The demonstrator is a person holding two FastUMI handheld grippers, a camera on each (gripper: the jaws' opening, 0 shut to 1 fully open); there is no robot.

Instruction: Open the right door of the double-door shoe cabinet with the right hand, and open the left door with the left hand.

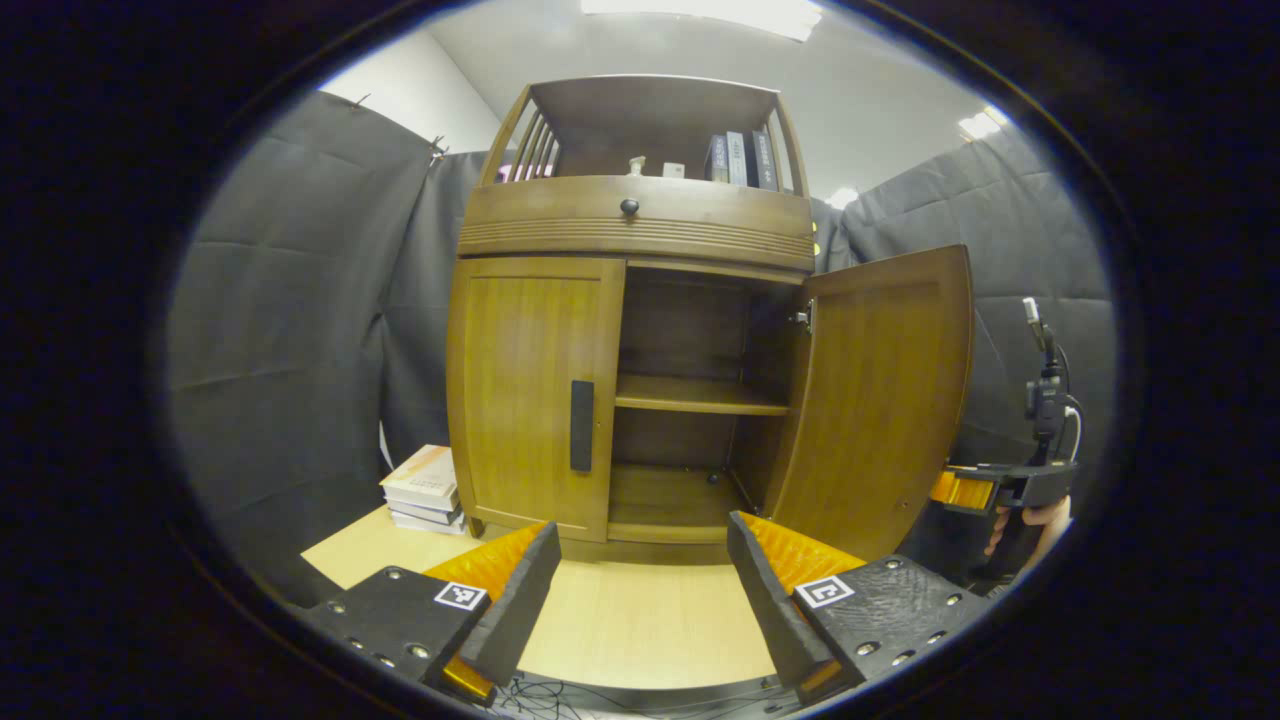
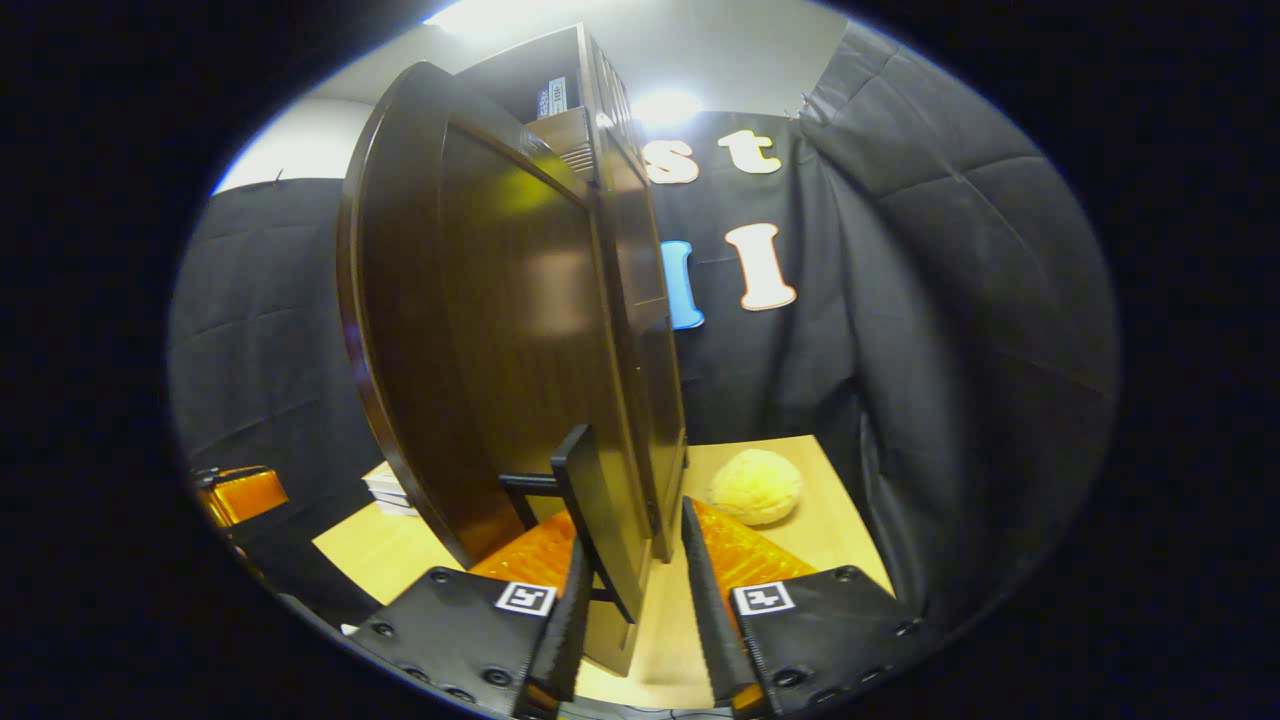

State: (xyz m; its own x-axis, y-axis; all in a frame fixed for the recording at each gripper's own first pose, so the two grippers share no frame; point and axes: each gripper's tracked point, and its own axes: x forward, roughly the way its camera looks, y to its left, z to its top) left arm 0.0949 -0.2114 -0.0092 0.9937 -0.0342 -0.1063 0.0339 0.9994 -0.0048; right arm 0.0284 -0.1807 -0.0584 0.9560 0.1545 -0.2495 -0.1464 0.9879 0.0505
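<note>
Right gripper [image 2: 632, 610] fingers straddle the swung-open brown wooden right door [image 1: 880, 400] edge (contact unclear); left gripper [image 1: 640, 600] spread wide, facing the closed left door [image 1: 525, 395] with black handle [image 1: 581, 425].

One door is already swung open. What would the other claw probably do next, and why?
Probably the left claw moves forward to the dark handle of the left door. That door is shut, the right door stands wide open, and the left claw hangs open, short of the cabinet.

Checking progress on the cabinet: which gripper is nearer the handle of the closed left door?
Left. The left gripper faces the closed door's handle from a gap away; the right gripper is off at the open right door.
</note>
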